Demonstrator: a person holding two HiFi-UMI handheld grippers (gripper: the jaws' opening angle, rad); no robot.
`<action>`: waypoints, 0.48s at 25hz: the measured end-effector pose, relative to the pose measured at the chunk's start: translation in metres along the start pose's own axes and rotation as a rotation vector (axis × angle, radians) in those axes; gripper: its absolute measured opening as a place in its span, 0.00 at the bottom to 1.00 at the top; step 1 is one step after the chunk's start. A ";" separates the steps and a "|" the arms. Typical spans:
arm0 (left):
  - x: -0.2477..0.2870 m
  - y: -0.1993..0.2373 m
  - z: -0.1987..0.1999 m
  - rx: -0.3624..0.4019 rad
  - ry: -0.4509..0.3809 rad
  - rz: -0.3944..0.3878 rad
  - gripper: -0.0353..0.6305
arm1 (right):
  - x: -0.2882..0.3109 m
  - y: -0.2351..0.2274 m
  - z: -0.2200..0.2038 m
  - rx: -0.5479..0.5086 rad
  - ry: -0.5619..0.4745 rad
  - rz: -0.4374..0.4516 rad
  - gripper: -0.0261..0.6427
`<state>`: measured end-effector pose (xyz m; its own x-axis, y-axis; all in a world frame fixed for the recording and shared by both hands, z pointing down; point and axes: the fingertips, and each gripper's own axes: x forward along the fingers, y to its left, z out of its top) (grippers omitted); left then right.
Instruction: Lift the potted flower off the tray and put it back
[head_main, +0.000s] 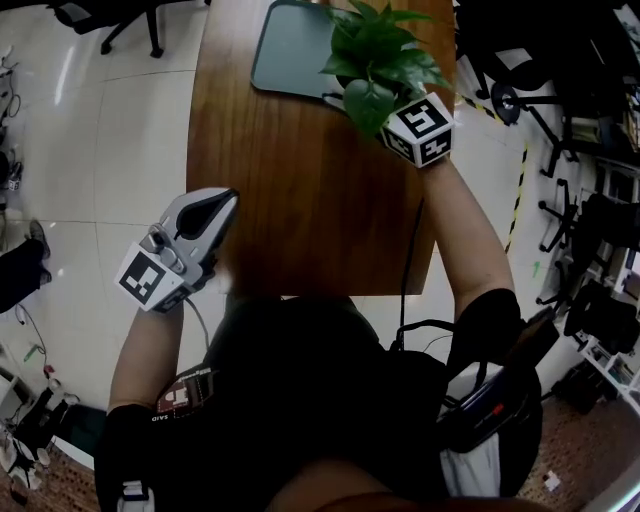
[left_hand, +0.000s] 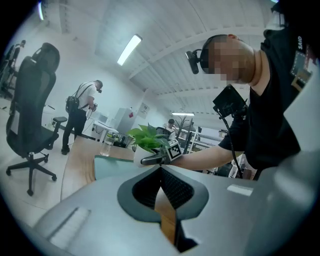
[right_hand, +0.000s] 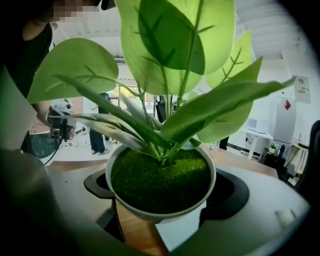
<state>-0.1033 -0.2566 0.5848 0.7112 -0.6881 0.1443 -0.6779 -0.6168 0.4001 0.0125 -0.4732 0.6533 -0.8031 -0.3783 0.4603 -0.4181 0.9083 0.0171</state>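
Potted flower (right_hand: 160, 182) within right gripper (right_hand: 164, 202)

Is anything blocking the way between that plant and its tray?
Nothing visible does. The potted flower is gripped by the right hand-held gripper at the edge of the tray; the part of the tray in view is bare.

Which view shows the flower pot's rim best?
Right gripper view: the white pot sits large between the jaws, rim and moss clear. Head view shows only leaves covering it; left gripper view shows it small, far off.
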 end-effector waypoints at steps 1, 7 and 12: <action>0.000 -0.005 0.003 0.008 -0.002 -0.003 0.05 | -0.009 0.013 0.003 -0.003 -0.011 0.014 0.81; -0.002 -0.039 0.010 0.048 -0.014 -0.027 0.05 | -0.058 0.096 -0.005 -0.023 -0.028 0.098 0.81; -0.001 -0.061 0.002 0.051 -0.005 -0.048 0.05 | -0.076 0.154 -0.035 -0.019 0.022 0.156 0.81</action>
<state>-0.0629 -0.2193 0.5581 0.7422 -0.6590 0.1218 -0.6517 -0.6675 0.3601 0.0246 -0.2985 0.6518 -0.8481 -0.2282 0.4782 -0.2804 0.9591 -0.0396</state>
